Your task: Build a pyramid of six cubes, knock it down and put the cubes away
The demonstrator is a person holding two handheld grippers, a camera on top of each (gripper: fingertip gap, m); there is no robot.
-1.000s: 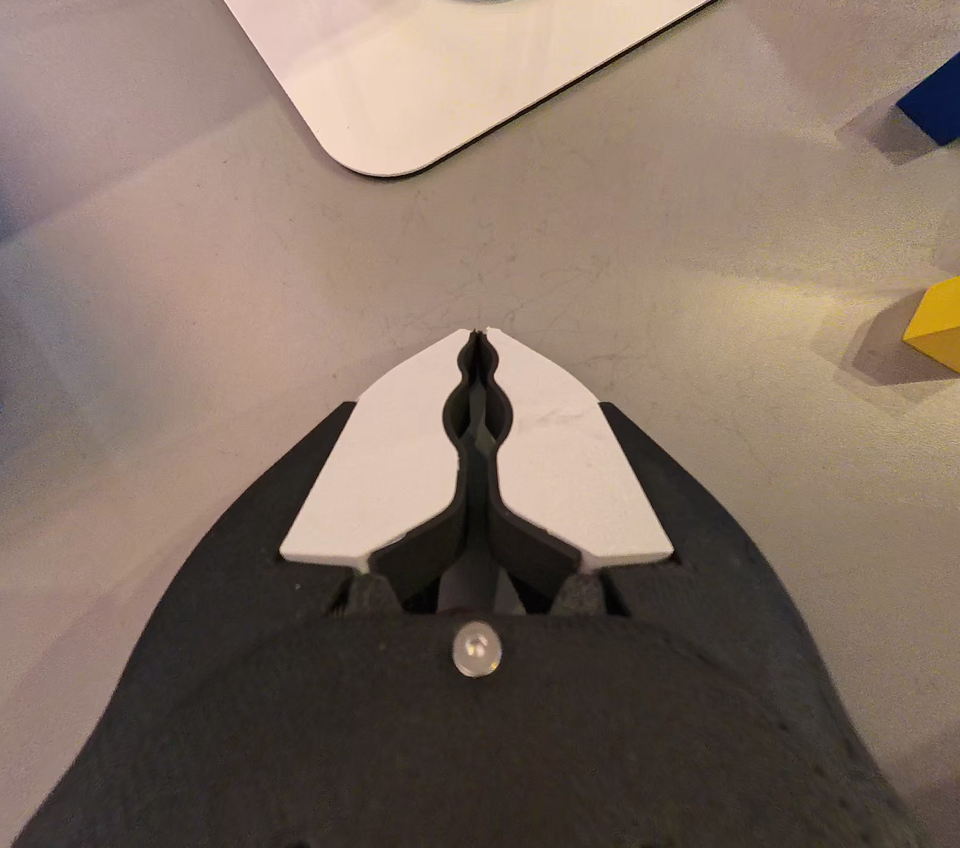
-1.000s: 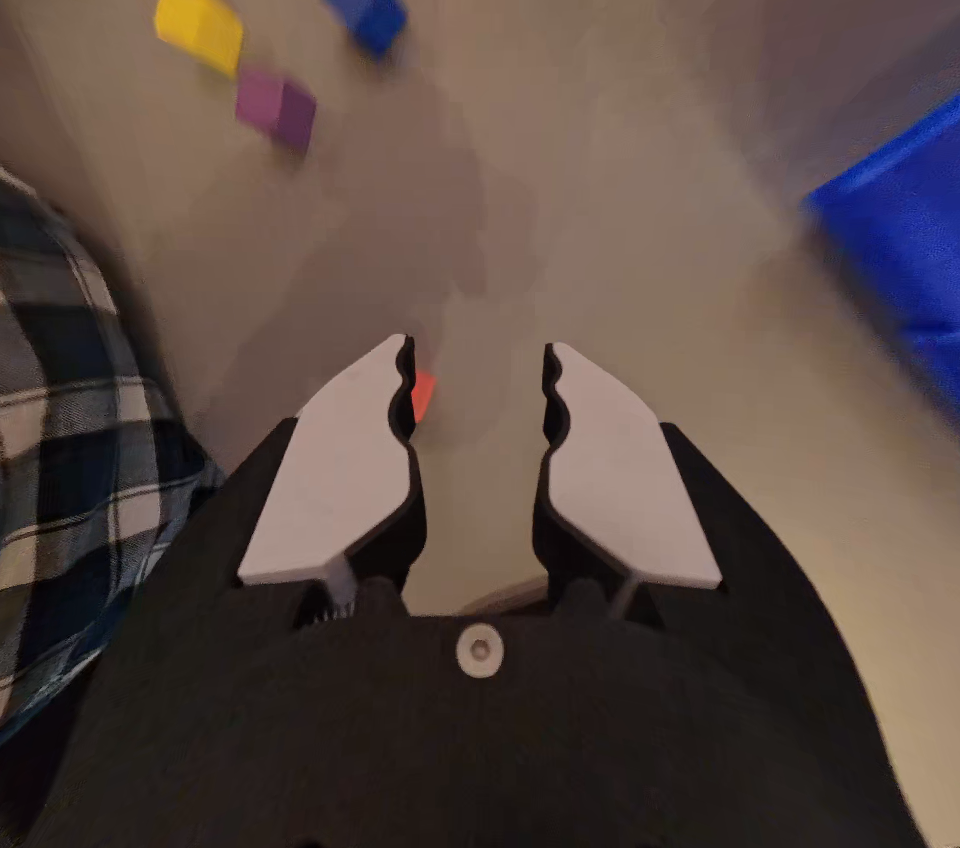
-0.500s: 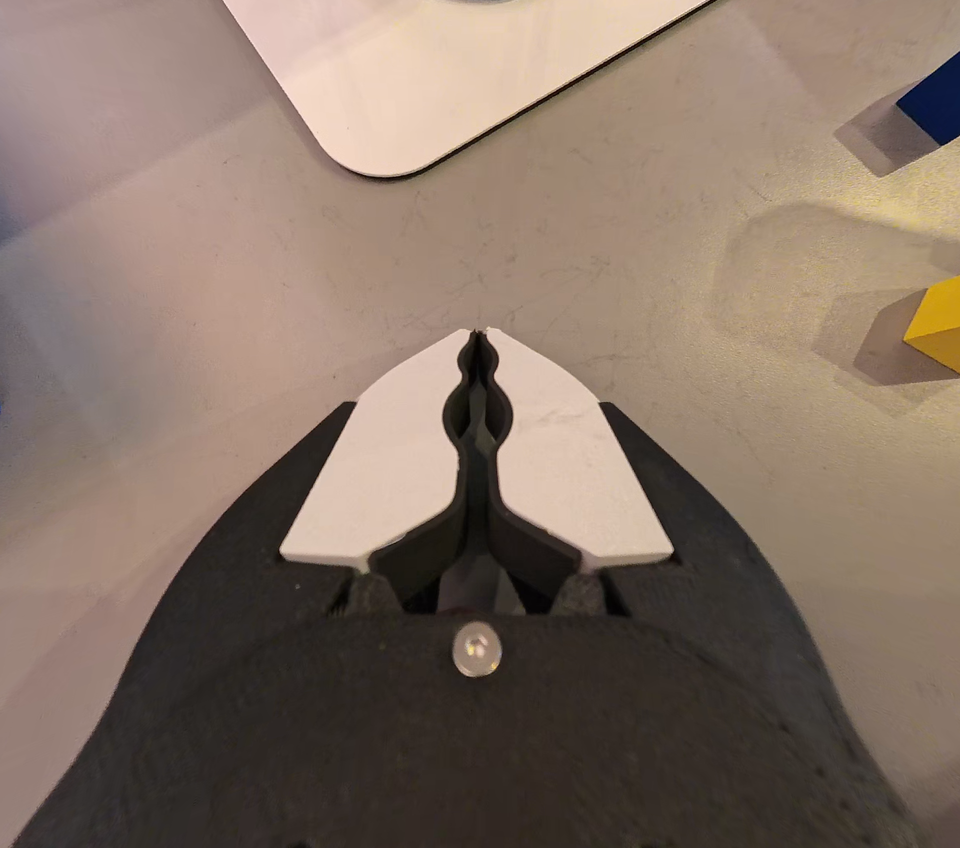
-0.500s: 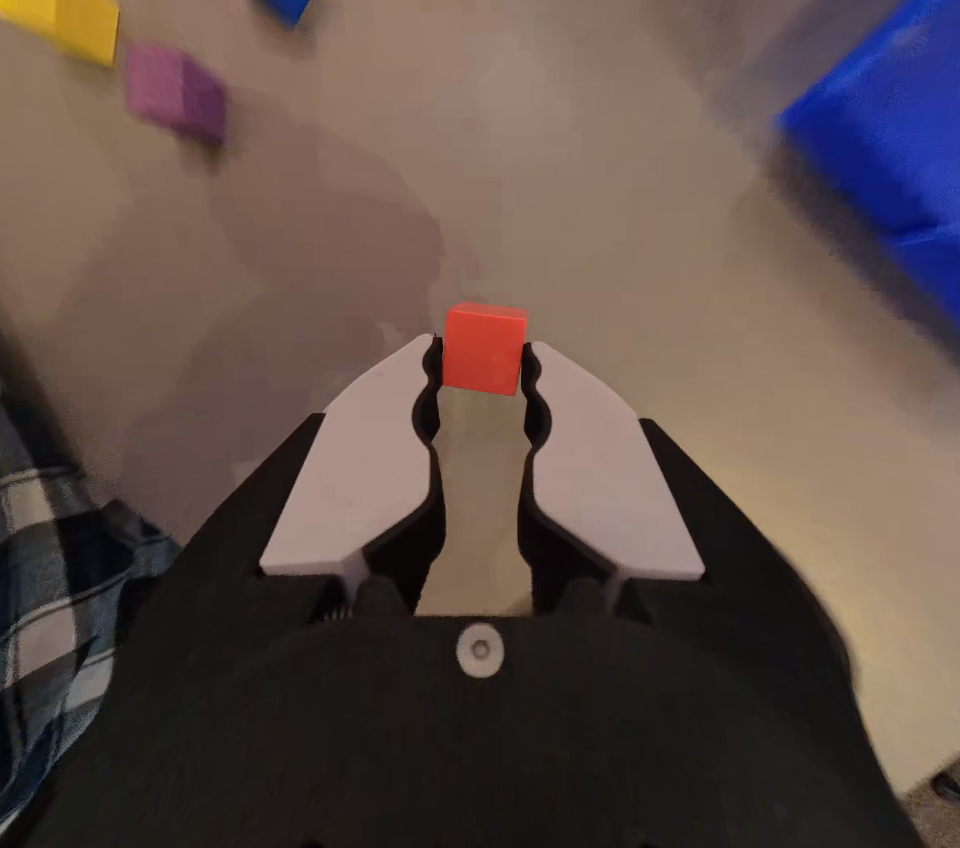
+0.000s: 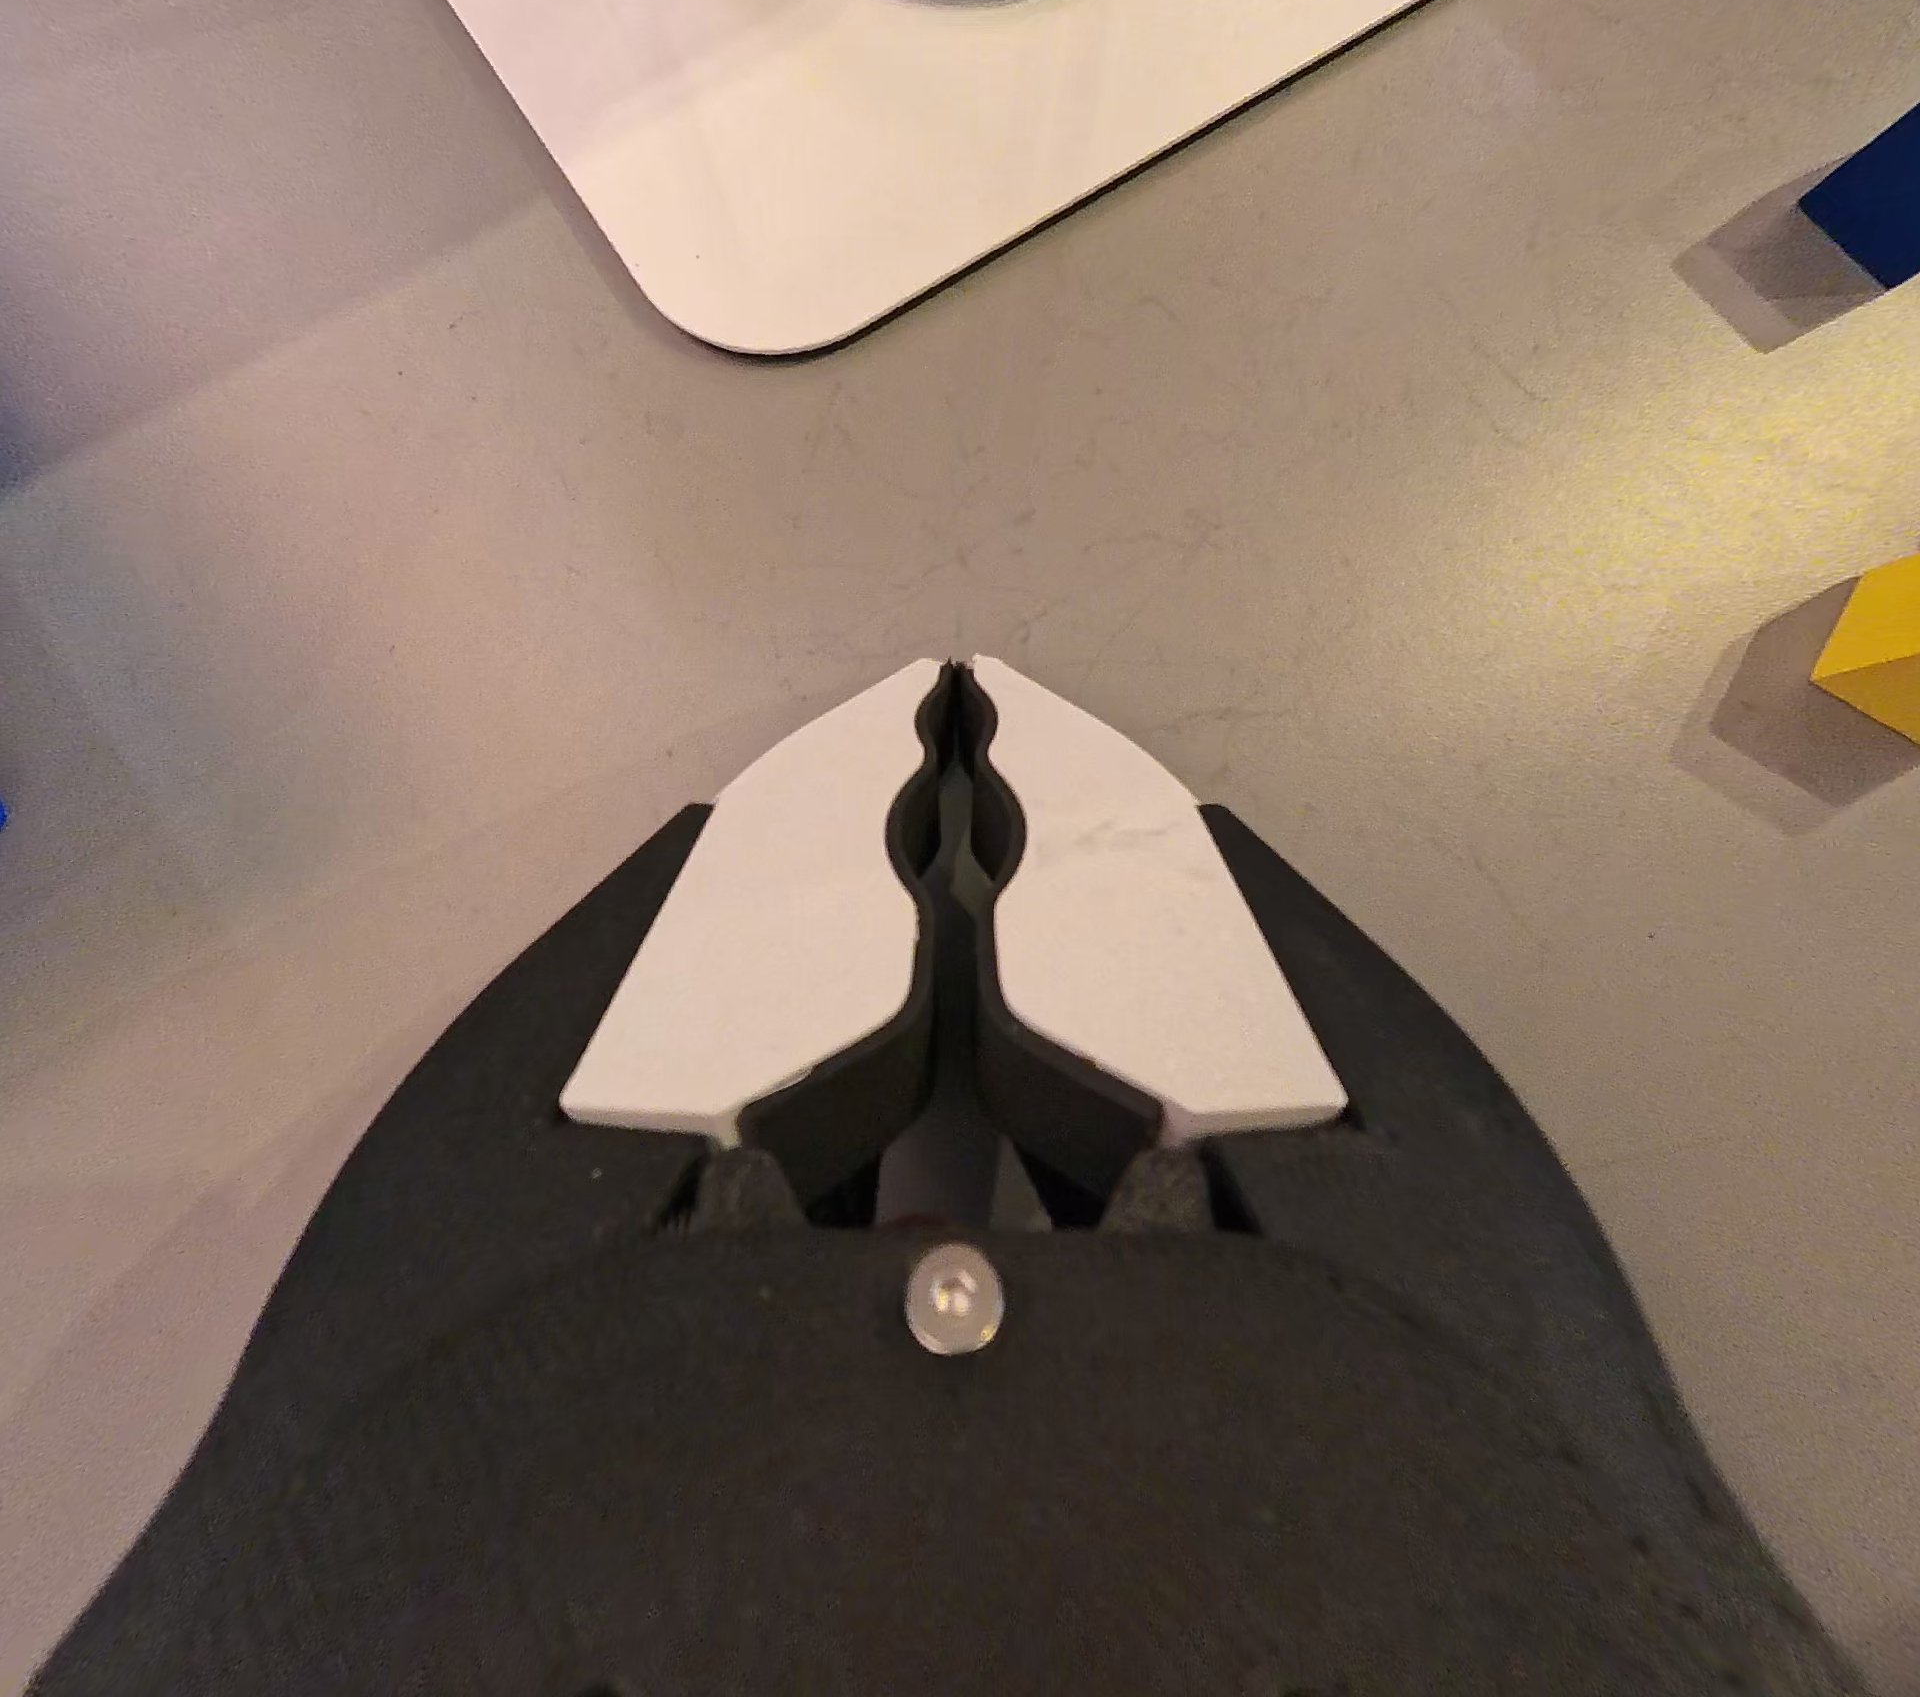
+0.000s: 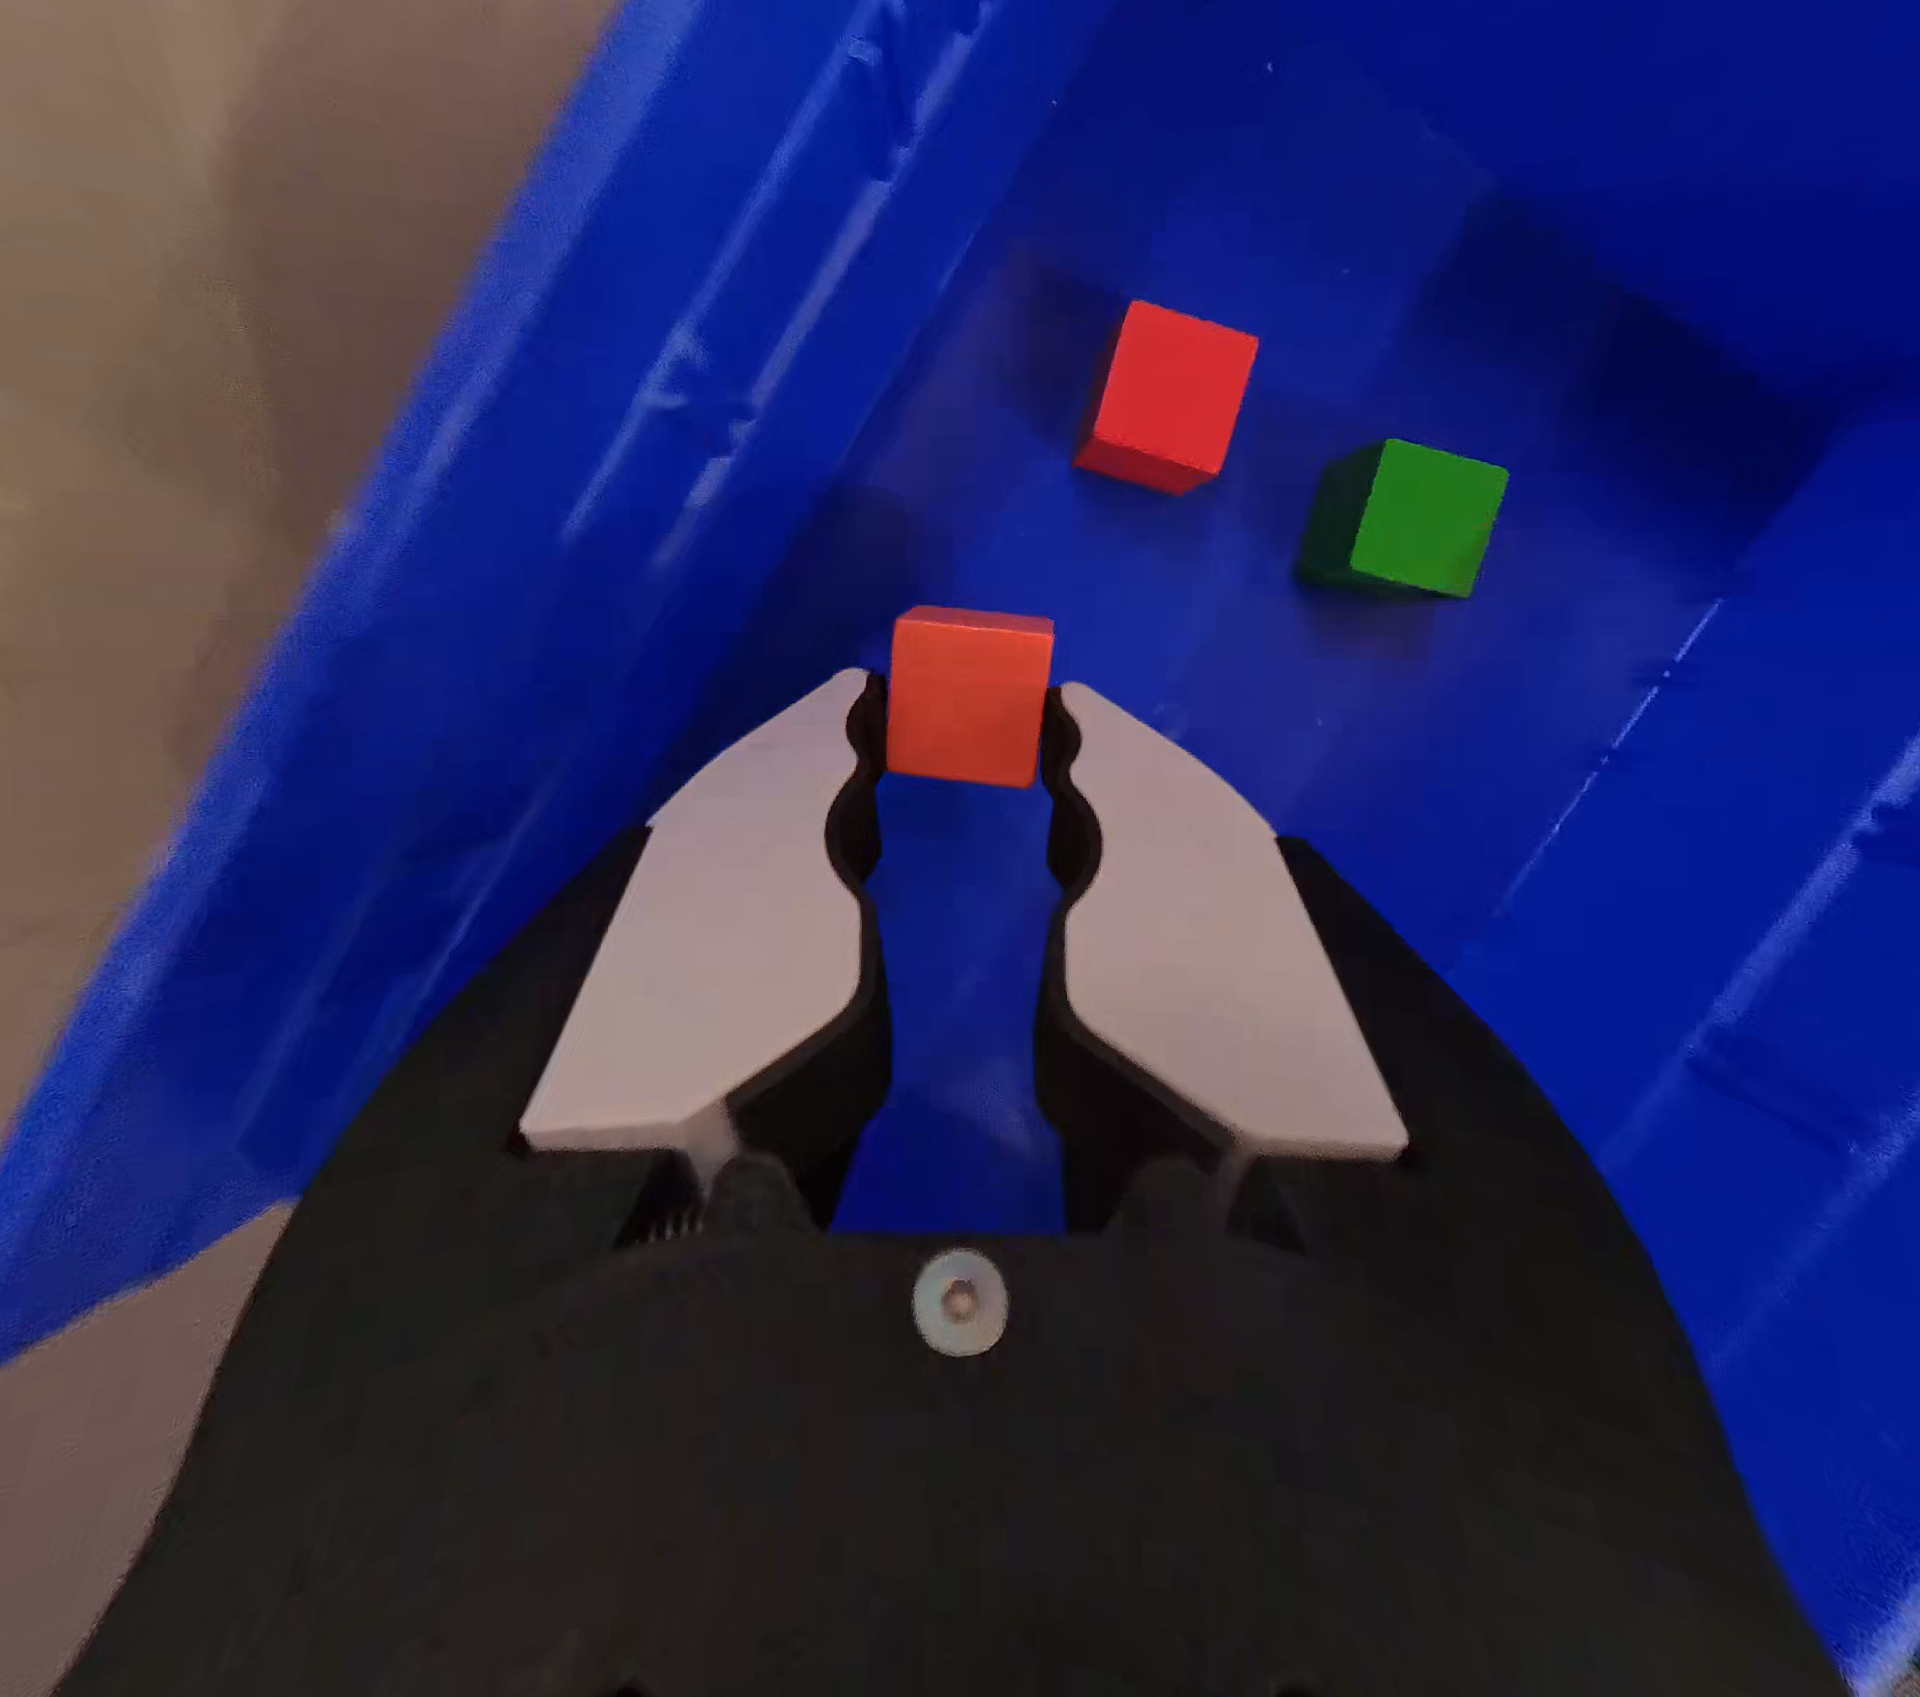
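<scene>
Over the blue bin (image 6: 727,297), the right tongs (image 6: 966,702) are gripping an orange cube (image 6: 966,697) above a red cube (image 6: 1169,395) and green cube (image 6: 1413,515), while the left tongs (image 5: 958,668) are hovering closed and bare over the surface (image 5: 1143,504).

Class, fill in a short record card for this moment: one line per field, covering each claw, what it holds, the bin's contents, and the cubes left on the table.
Left claw: shut, holds nothing, over the grey table
Right claw: pads pressed on an orange-red wooden cube, above the blue plastic bin
Bin contents: red cube, green cube
Cubes on table: dark blue cube, yellow cube, both partly in view
Also on table: white rounded board
</scene>
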